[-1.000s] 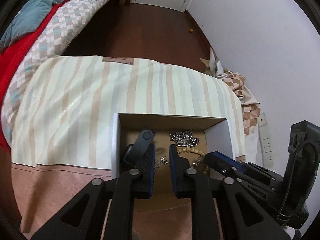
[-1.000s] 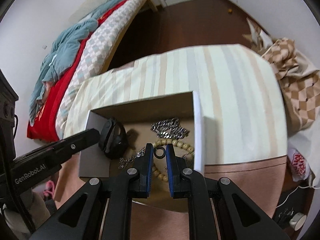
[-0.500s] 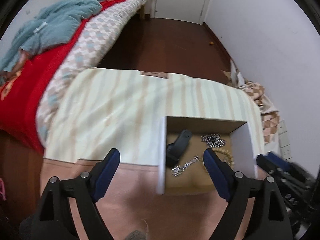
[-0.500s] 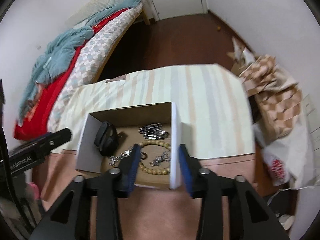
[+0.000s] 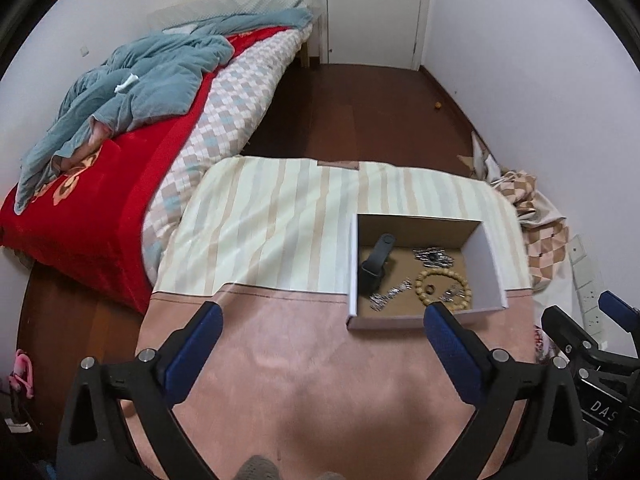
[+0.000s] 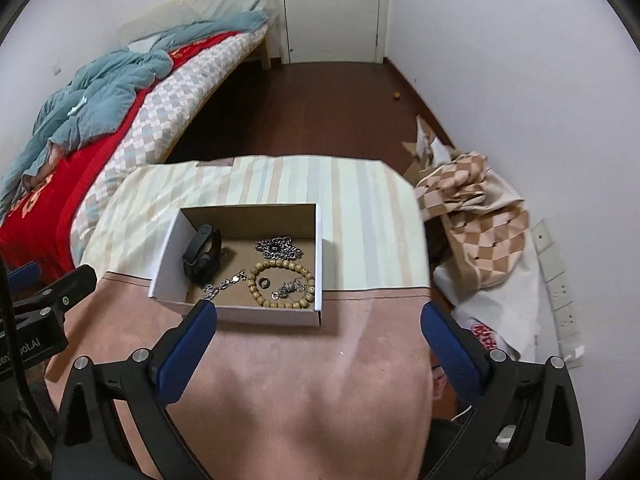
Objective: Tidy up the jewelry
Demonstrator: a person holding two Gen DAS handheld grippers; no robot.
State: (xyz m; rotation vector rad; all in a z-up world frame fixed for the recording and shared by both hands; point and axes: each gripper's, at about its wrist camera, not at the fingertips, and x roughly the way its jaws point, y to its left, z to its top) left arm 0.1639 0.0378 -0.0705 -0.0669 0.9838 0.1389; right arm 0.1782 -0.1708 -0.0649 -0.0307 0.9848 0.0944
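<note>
Watch [image 6: 202, 251] (black) probably upright, box [image 6: 240, 317]

1. Both views: soft, even indoor light; white walls [image 6: 480, 60] bright, no harsh glare.
2. Fisheye distortion bends the bed [image 5: 120, 140] and the desk [image 5: 280, 220] edges; black vignette fills the corners.
3. Faint sheen streaks the striped cloth [image 5: 260, 232].
4. Box [image 6: 240, 312] interior lightly shaded by its walls.
5. Focus sharp centrally, slightly soft toward the rim.

Box [image 6: 240, 312] on table [image 6: 304, 376] — ring [image 6: 263, 282] inside bead bracelet [image 6: 280, 284], watch [image 6: 200, 254] left.
</note>
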